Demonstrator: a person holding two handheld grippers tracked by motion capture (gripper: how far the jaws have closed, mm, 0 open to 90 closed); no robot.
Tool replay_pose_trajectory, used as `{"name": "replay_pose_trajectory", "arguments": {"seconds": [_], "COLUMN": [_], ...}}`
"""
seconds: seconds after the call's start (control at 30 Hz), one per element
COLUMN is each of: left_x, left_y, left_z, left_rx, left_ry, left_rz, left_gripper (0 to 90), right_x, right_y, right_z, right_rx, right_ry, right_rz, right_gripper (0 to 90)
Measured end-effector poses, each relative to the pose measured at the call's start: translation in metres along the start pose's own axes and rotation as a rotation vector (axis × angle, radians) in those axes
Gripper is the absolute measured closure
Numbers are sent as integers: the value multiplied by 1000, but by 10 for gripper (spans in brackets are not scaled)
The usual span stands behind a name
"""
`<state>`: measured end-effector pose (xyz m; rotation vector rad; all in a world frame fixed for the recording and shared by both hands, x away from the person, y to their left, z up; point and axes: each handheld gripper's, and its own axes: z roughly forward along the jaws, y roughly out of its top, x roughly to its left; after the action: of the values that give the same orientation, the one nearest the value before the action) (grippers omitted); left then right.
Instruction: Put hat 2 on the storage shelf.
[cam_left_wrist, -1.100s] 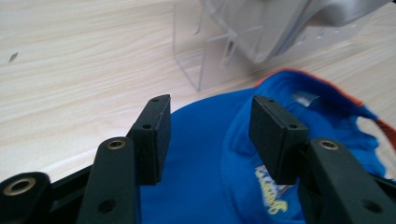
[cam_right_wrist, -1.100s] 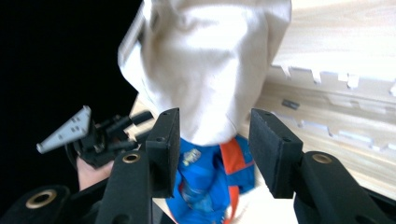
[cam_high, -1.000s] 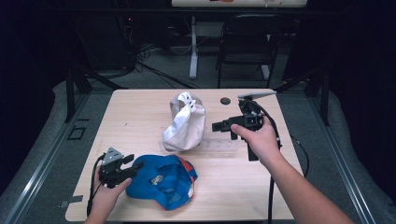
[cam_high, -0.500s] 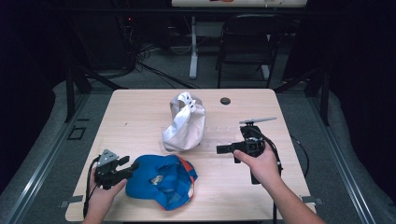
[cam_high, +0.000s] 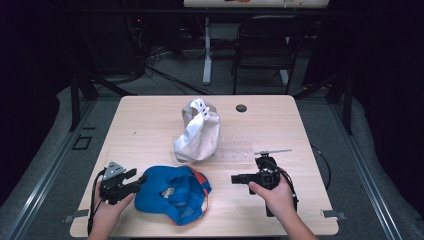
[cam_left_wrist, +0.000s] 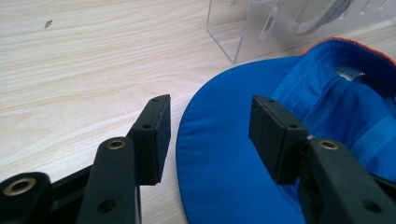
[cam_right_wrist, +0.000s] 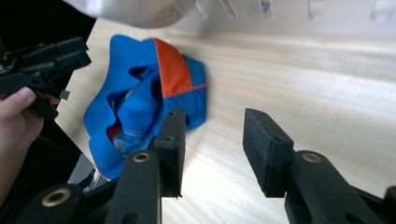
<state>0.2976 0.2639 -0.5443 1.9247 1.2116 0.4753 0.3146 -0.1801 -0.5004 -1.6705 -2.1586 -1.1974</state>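
Behind the pale wooden table (cam_high: 150, 125) stands a dark chair (cam_high: 262, 47).

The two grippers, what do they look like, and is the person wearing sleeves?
Both are black. The left gripper carries a grey three-cornered plate and trails a black cable; the right gripper also trails one. Their jaws are flat black blocks on arms with brass-ringed holes. Forearms look bare.

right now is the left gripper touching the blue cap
Cannot tell. In the left gripper view the left gripper is open with the blue cap's brim between its jaws, but whether a pad rests on the fabric isn't plain.
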Motion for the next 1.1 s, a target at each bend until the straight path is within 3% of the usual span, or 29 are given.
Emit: {"name": "replay_pose_trajectory", "arguments": {"seconds": [0.1, 0.13, 0.17, 0.23, 0.4, 0.47, 0.8, 1.1], "left_x": [-1, -2, -2, -1, -2, -3, -1, 0], "left_y": [-1, -2, -3, -4, -8, -8, -12, -16], "left_z": [0, 1, 1, 0, 0, 0, 0, -4], "left_rx": [10, 2, 1, 17, 2, 11, 33, 23], "left_ry": [8, 7, 10, 11, 25, 21, 20, 34], "left_rz": [11, 6, 10, 13, 23, 22, 23, 25], "left_gripper": [492, 492, 492, 492, 492, 492, 493, 493], "right_x": [-5, -7, -8, -10, -13, -14, -4, 0], "right_y": [-9, -12, -15, -21, -31, -33, -42, -42], "right_z": [7, 7, 11, 15, 24, 29, 55, 67], "right_rx": [2, 19, 0, -8, -1, 1, 40, 66], "right_ry": [8, -13, 18, 27, 26, 54, 68, 138], "right_rz": [5, -7, 9, 21, 12, 18, 1, 4], "right_gripper": [605, 608, 613, 614, 607, 609, 589, 556]}}
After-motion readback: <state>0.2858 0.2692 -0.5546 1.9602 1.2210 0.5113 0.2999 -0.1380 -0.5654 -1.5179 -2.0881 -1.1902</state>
